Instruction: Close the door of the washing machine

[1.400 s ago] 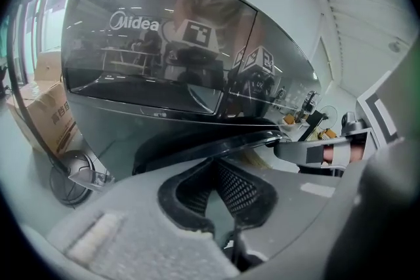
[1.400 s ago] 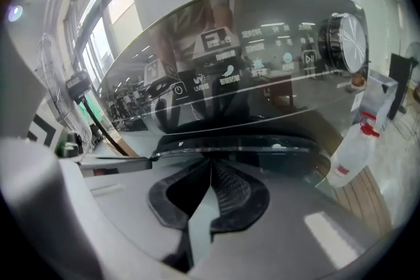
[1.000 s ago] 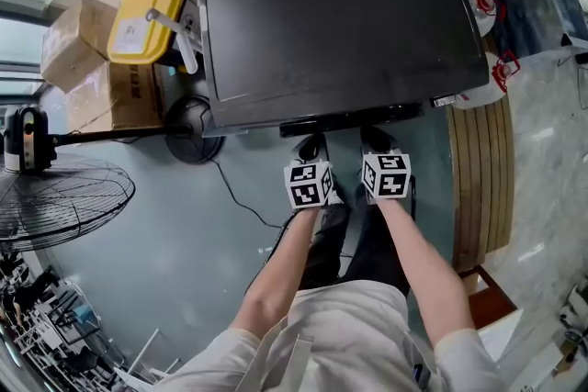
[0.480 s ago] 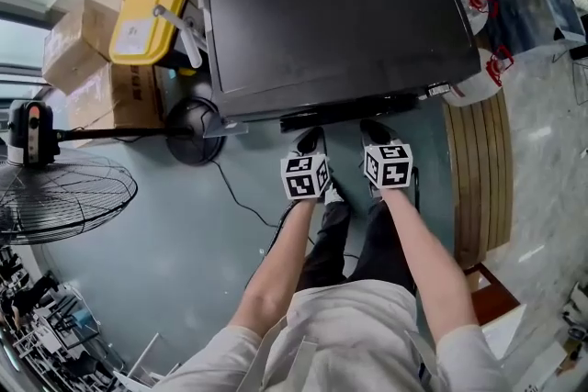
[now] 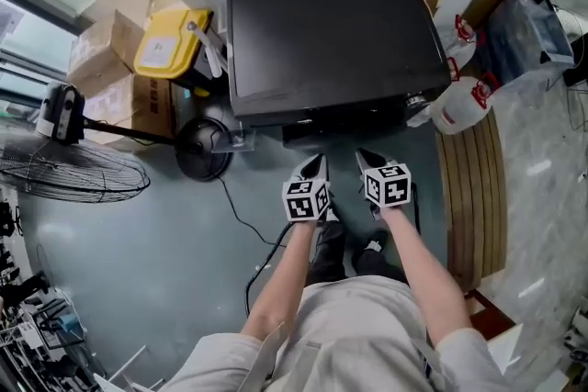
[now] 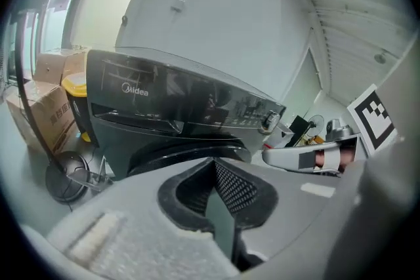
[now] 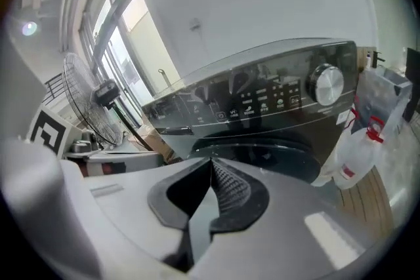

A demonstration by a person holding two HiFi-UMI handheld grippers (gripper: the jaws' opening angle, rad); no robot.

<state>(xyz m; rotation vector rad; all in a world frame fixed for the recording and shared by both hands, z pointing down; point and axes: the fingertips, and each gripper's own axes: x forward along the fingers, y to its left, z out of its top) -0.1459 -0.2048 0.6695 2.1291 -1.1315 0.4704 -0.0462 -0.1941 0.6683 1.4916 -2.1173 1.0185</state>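
— Nearest: left gripper (image 5: 317,165) and right gripper (image 5: 365,159), jaws together, holding nothing. Beyond them?

— Round door (image 7: 282,154), low on the front of the washing machine (image 5: 331,32), seemingly flush already. Probably stiff, rather heavy, smooth; better to push at the rim.

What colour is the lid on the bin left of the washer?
Yellow. The lid shows best in the head view.
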